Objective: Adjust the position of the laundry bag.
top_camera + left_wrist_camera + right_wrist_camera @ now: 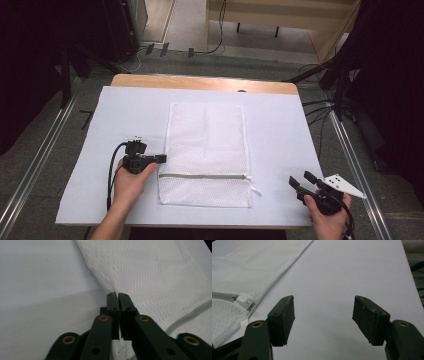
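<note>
Your left gripper [159, 159] has its jaws pressed together at the left edge of the white mesh bag [206, 150]; in the left gripper view the tips meet right at the hem, and they look to be pinching it, though you cannot see fabric between them. Your right gripper [301, 181] hangs with its jaws spread wide and nothing between them, over bare white sheet [280, 125] near the table's front right corner.

The bag lies flat mid-table, long axis running away from you, with the grey zipper [202, 176] crossing it near your end. The zipper pull [244, 299] sits at the bag's right edge (closed, by the look of it). That pull lies to the left of your right gripper and slightly ahead, well apart from it. The right hand [327, 215] is the nearer one, so reaching for the pull would probably fall to it, while the left steadies the opposite edge.
</note>
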`<state>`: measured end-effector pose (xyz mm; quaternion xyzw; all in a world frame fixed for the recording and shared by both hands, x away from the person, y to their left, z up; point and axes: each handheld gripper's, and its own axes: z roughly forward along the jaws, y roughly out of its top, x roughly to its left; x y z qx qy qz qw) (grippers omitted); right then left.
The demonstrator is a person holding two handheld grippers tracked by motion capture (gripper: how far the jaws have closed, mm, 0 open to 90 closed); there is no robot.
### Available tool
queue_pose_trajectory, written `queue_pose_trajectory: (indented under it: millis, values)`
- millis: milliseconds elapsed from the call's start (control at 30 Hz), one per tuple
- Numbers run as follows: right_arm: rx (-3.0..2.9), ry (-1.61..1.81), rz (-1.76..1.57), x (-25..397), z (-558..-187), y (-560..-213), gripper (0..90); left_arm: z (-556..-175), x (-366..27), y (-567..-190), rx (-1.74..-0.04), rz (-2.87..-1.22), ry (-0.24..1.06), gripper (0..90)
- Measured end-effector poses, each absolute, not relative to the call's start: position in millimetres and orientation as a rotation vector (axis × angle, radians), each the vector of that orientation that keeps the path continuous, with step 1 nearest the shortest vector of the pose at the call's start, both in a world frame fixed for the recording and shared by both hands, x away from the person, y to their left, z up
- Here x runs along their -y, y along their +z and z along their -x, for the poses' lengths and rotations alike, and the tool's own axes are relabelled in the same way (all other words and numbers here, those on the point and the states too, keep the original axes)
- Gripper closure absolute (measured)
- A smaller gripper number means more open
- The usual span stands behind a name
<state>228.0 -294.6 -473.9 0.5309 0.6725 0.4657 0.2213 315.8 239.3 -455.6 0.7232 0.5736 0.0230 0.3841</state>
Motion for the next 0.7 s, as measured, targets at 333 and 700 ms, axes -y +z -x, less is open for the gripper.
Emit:
queue_pose_trajectory:
  millis: [333,700]
  values:
    - [-1.844,1.260,-1.494,279.9,-224.2,-468.7,25.9,-273.2,-249.0,-442.2,-1.356,-1.781,0.288,36.5]
    - [-1.846,1.351,-1.459,256.8,-219.9,-465.7,54.0,-268.8,-255.5,-433.2,-1.296,-1.740,0.313,29.2]
